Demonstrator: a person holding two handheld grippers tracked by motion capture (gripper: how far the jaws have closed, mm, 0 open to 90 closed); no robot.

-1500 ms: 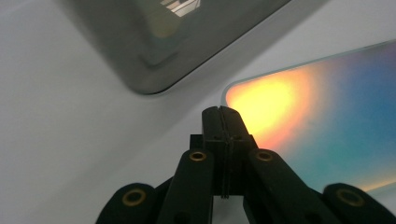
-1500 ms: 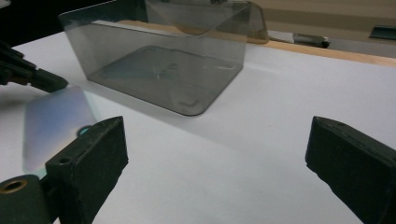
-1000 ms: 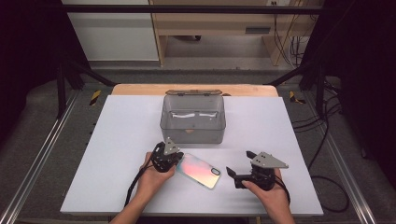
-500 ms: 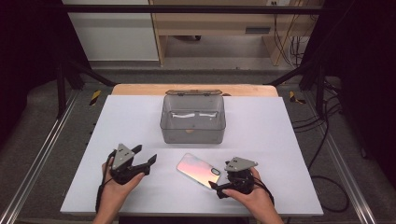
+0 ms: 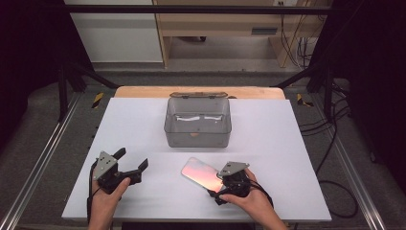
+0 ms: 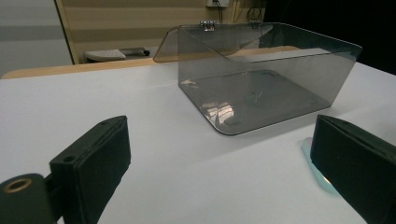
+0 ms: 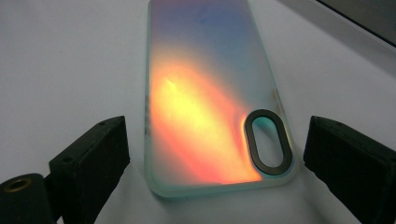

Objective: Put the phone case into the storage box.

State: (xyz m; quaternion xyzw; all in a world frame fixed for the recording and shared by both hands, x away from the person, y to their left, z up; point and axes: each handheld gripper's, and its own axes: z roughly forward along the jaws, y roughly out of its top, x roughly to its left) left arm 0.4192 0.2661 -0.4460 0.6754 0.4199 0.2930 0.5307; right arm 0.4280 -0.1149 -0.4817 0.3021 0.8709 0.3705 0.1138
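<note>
From the high view we look forward and down over the whole white bench (image 5: 143,124), with the clear box (image 5: 197,122) at its middle and the phone case (image 5: 201,173) nearer us. In the left gripper view we sit low over the bench, facing the same box (image 6: 266,79) from near. In the right gripper view we look down close on the phone case (image 7: 210,98), between that gripper's black fingers (image 7: 93,154).
</note>
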